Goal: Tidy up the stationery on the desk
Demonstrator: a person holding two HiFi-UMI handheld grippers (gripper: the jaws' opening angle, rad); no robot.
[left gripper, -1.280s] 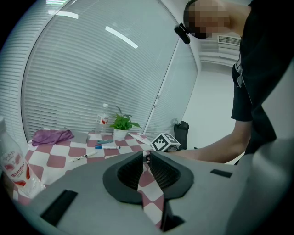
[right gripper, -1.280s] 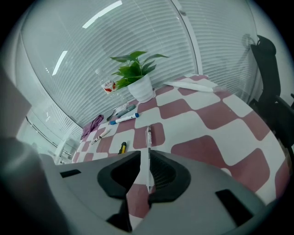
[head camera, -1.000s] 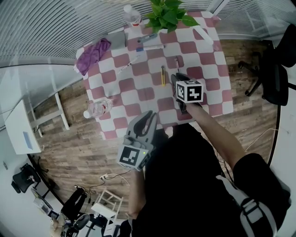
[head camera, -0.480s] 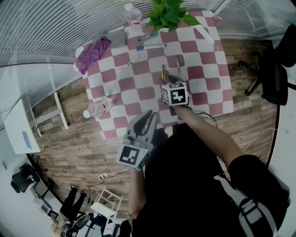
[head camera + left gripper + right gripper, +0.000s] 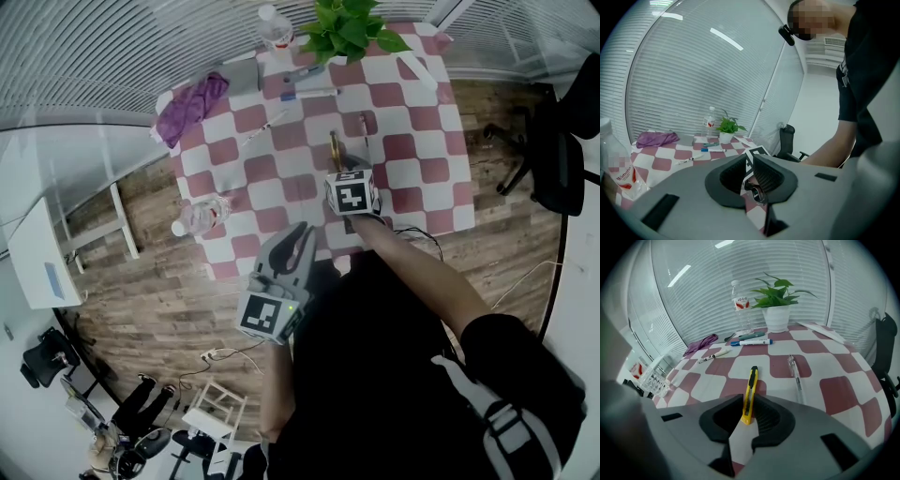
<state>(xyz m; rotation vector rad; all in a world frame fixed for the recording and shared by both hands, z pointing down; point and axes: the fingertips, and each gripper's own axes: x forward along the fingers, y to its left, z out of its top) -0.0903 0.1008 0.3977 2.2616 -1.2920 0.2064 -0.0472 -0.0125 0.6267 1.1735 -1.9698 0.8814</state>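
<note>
A yellow utility knife (image 5: pixel 331 150) (image 5: pixel 751 390) lies on the red-and-white checked table (image 5: pixel 394 178). My right gripper (image 5: pixel 337 169) (image 5: pixel 747 411) has its jaws closed on the knife's near end. A clear pen (image 5: pixel 364 125) (image 5: pixel 794 371) lies just right of the knife. Farther back are a blue marker (image 5: pixel 309 92) (image 5: pixel 751 342), a teal pen (image 5: pixel 302 73) and a white pen (image 5: pixel 262 127) (image 5: pixel 712 355). My left gripper (image 5: pixel 302 234) (image 5: pixel 747 164) hangs shut and empty off the table's near edge.
A potted plant (image 5: pixel 349 28) (image 5: pixel 777 301) and an upright water bottle (image 5: pixel 274 28) stand at the far edge. A purple cloth (image 5: pixel 192 105) and grey pouch (image 5: pixel 239 80) lie at the far left. A plastic bottle (image 5: pixel 199 218) lies at the left edge. An office chair (image 5: pixel 553 150) stands right.
My right gripper moved left from the table's near right part to the yellow knife, and its jaws now hold the knife's end. The left gripper stayed put.
</note>
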